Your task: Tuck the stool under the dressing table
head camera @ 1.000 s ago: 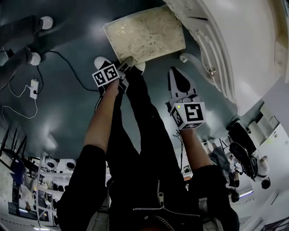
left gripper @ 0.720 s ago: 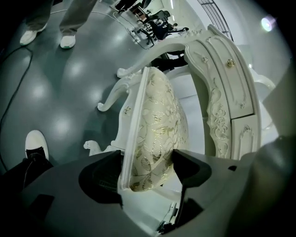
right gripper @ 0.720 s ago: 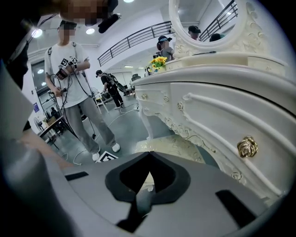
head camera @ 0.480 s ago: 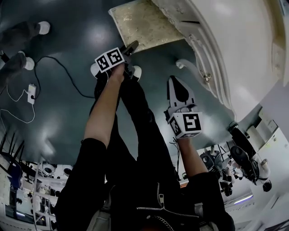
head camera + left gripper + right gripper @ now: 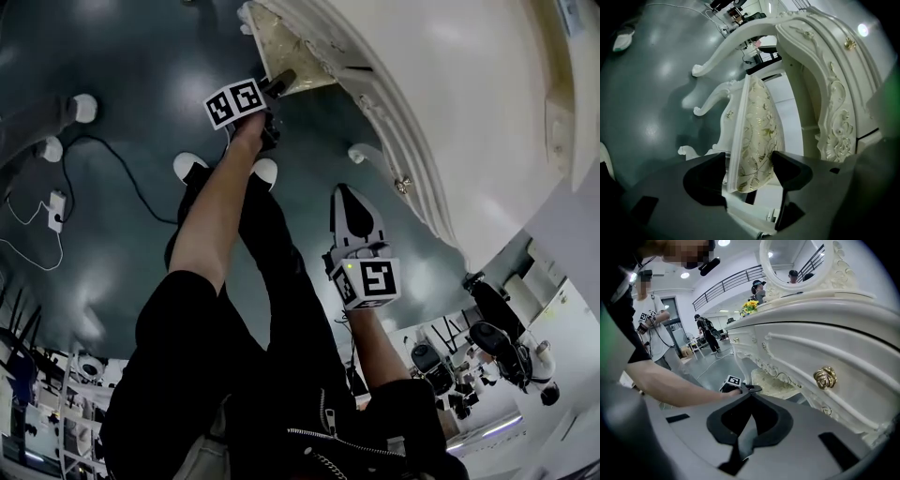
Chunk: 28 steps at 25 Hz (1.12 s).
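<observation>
Only a corner of the stool's cream floral cushion shows in the head view; the rest is hidden beneath the white carved dressing table. My left gripper reaches out to that corner. In the left gripper view the gripper has the seat's near edge between its pads. Both pads touch it, and the jaws are closing on it. The table's carved front stands just right of the seat. My right gripper hangs shut and empty before the drawer front, its tips together.
A curved table leg stands on the grey floor between the two grippers. My shoes are just behind the left gripper. A cable and socket strip lie at the left. A gold rose knob sits on the drawer. People stand far off.
My left gripper has moved forward with the stool, and the seat has slid from open floor to mostly under the table. The right gripper has moved only a little.
</observation>
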### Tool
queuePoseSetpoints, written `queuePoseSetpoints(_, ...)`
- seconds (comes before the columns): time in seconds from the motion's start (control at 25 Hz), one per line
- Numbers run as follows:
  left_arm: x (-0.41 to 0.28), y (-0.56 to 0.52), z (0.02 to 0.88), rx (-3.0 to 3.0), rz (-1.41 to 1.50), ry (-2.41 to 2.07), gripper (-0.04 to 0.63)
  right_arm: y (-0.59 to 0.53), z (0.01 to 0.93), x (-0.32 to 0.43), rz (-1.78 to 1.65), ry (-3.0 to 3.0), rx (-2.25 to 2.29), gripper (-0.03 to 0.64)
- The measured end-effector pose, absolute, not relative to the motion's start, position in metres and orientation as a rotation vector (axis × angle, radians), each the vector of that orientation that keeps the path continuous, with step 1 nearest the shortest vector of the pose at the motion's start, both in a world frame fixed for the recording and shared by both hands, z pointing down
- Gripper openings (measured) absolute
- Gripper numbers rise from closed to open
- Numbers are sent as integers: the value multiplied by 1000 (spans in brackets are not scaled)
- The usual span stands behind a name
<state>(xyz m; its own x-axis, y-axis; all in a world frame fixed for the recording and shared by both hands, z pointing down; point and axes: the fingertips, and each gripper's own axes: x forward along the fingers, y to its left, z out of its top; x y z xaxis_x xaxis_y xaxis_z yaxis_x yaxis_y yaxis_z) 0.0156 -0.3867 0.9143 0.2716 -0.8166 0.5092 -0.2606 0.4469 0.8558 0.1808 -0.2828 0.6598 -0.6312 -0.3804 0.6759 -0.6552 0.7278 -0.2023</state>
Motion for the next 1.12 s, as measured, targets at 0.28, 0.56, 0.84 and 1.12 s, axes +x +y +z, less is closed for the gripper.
queuePoseSetpoints(0.28,30,-435,917,1128,-489,-1247,328,-289,661,195,593,-2295,815,8)
queuePoseSetpoints(0.56,19,-421,904,1253,-354,-1290,265,-283,658,186,606,-2292,823,6)
queuePoseSetpoints(0.84,-62,-297,867,1548,5,-1450,60,-222,674,105,618,-2342,764,7)
queuePoseSetpoints(1.12,-123,-229,762,1666,152,-1616,21,-217,626,47,580,-2450,708,6)
